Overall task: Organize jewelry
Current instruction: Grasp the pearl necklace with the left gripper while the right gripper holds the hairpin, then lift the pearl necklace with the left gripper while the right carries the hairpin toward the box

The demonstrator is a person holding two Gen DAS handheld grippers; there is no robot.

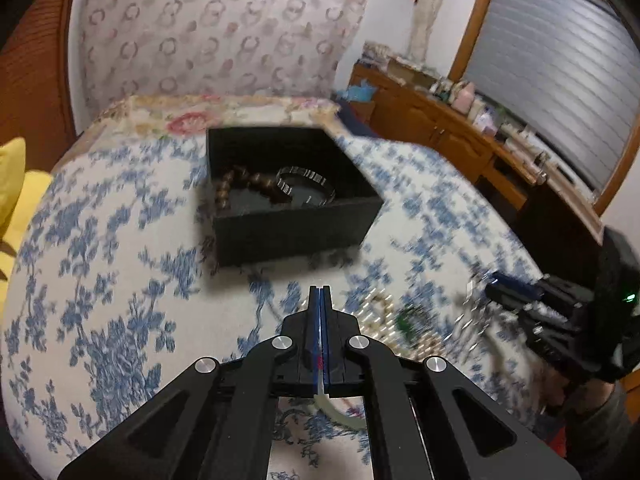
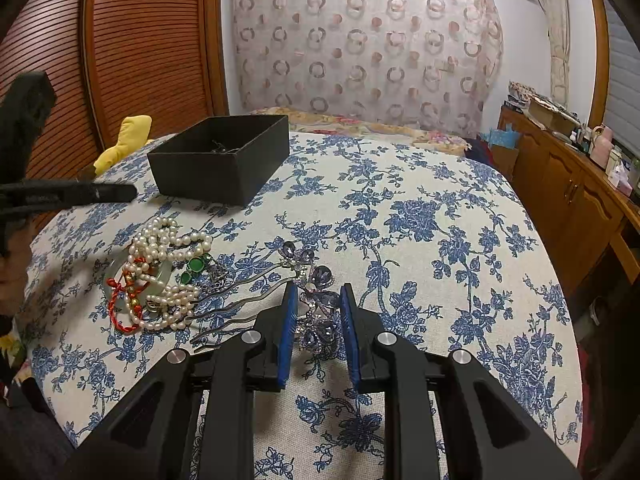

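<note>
Left wrist view is pretty smeared, so the jewelry pile (image 1: 404, 324) near right of the closed fingers is just streaks and I can't pick out single pieces. From the right wrist view the black box (image 2: 218, 160) wall hides nearly everything inside. The purple hair comb (image 2: 316, 312) is partly covered by the blue pads (image 2: 289, 336).

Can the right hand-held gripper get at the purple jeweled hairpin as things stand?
Probably yes. The right hand-held gripper is open with its blue pads on either side of the purple jeweled hairpin on the floral bedspread. Nothing lies between them; the pearl necklace pile sits off to the left.
</note>
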